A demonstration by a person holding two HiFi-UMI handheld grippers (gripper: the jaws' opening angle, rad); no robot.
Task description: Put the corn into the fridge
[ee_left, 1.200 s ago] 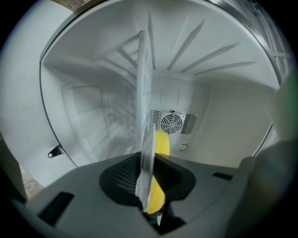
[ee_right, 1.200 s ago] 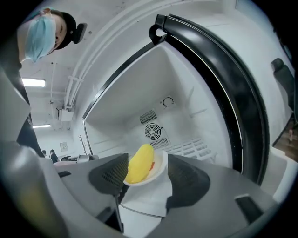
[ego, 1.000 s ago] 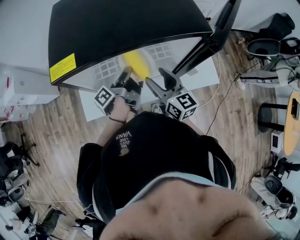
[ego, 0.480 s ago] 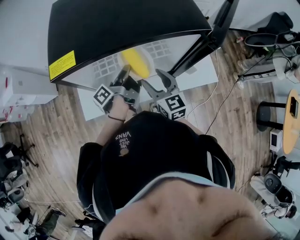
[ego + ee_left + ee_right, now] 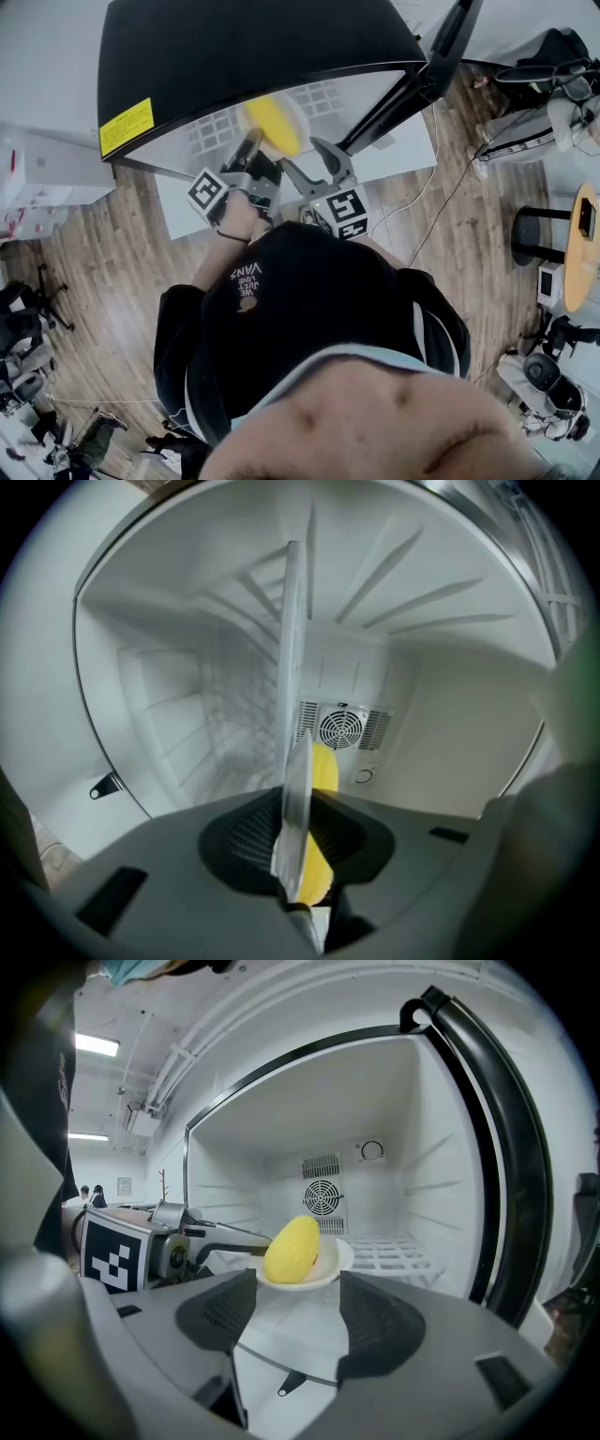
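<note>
My left claw [image 5: 295,855] is clamped on the thin rim of a plate [image 5: 293,752]. Its own view sees that plate edge-on, a pale blade running up the frame, with only a sliver of the corn [image 5: 323,778] showing behind it. My right claw [image 5: 289,1312] sees what the left cannot: the plate is a shallow white dish, and the corn lies on it as a smooth, rounded yellow lump, inside the fridge [image 5: 375,1101] opening. The right claw's ribbed dark pads stand wide apart with nothing between them. I cannot tell whether the plate rests on anything or hangs in my grip.

From the head view the fridge is a glossy black box with a yellow label [image 5: 126,134] on its edge and the door swung open. It stands on brown wood-plank floor [image 5: 94,272], and a black cable trails across the boards.

Inside, the walls are moulded white plastic with ribs. A round fan grille [image 5: 322,1196] sits on the back wall and a white wire shelf [image 5: 394,1251] lies low on the right.
</note>
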